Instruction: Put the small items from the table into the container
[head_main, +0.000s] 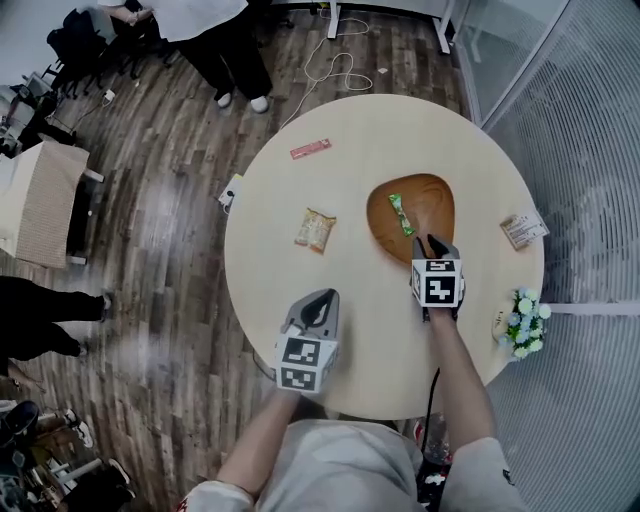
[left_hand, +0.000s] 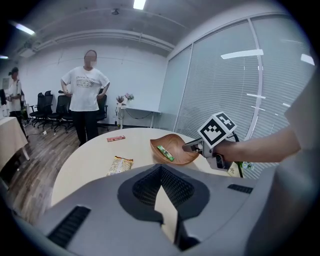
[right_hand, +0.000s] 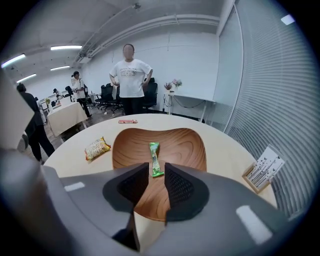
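Snack packet (head_main: 315, 229) looks light and crinkly, best pinched at an edge; right hand-held gripper (head_main: 432, 241) released, empty, left hand-held gripper (head_main: 322, 297) clenched

A brown wooden bowl (head_main: 435, 200), rounded and heart-like, sits under the tips of the right gripper (head_main: 436, 246). A green packet (head_main: 401, 214) lies flat inside, just beyond those tips. A yellow snack packet (head_main: 315, 230) lies ahead of the left gripper (head_main: 326, 297), and a red bar (head_main: 310, 149) farther beyond.
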